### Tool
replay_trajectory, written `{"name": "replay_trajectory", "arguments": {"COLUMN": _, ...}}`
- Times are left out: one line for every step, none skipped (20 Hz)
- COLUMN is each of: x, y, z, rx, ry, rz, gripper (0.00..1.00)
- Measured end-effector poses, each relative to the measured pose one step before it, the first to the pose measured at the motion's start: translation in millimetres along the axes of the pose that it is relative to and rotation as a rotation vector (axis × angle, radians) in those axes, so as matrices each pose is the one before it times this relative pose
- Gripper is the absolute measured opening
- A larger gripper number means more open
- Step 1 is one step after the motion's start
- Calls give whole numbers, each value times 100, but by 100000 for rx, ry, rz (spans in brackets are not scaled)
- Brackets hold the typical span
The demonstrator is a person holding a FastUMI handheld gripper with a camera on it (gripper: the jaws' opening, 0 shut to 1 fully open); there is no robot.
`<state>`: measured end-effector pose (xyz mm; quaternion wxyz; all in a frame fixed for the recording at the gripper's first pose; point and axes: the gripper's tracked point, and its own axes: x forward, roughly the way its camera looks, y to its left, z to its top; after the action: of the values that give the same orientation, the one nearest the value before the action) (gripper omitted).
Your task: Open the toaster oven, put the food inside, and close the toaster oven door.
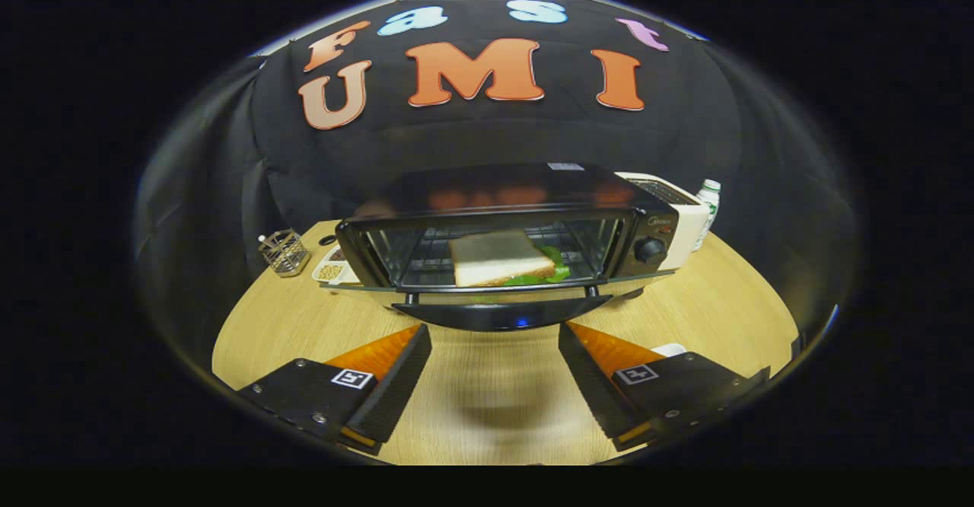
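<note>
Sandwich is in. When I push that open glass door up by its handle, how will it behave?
The door lies flat, hinged at the oven's front, so it should swing up stiffly rather than slide. Its curved handle looks smooth, possibly slippery. The glass calls for a gentle push. The gripper is open, short of it.

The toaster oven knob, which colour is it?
Black, seen best in the gripper view: knob on the toaster oven.

Black toaster oven (pixel 502 210), white-and-green sandwich (pixel 506 259), tan table (pixel 730 301)
</note>
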<state>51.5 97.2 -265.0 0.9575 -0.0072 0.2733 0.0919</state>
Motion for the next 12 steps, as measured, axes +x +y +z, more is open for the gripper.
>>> {"name": "replay_trajectory", "arguments": {"x": 366, "y": -75, "z": 657, "rx": 21, "ry": -759, "rz": -41, "gripper": 99}}
{"name": "replay_trajectory", "arguments": {"x": 598, "y": -170, "z": 615, "rx": 167, "ry": -677, "rz": -101, "gripper": 99}}
{"name": "replay_trajectory", "arguments": {"x": 452, "y": 84, "z": 521, "rx": 144, "ry": -582, "rz": -20, "gripper": 99}}
{"name": "replay_trajectory", "arguments": {"x": 434, "y": 15, "z": 448, "rx": 18, "ry": -721, "rz": -107, "gripper": 99}}
{"name": "replay_trajectory", "arguments": {"x": 521, "y": -98, "z": 656, "rx": -85, "ry": -654, "rz": -259, "gripper": 99}}
{"name": "replay_trajectory", "arguments": {"x": 452, "y": -1, "z": 572, "rx": 26, "ry": -552, "rz": -88, "gripper": 99}}
{"name": "replay_trajectory", "arguments": {"x": 264, "y": 155, "z": 483, "rx": 364, "ry": -583, "rz": 123, "gripper": 99}}
{"name": "replay_trajectory", "arguments": {"x": 96, "y": 151, "z": 161, "rx": 451, "ry": -185, "rz": 551, "gripper": 100}}
{"name": "replay_trajectory", "arguments": {"x": 19, "y": 216, "z": -41, "rx": 176, "ry": 94, "rz": 407, "gripper": 100}}
{"name": "replay_trajectory", "arguments": {"x": -104, "y": 47, "z": -236, "rx": -505, "ry": 330, "rz": 79, "gripper": 100}}
{"name": "replay_trajectory", "arguments": {"x": -139, "y": 0, "z": -320, "rx": -1265, "ry": 253, "rz": -388, "gripper": 100}}
{"name": "replay_trajectory", "arguments": {"x": -260, "y": -158, "z": -170, "rx": -1364, "ry": -198, "rz": -530, "gripper": 100}}
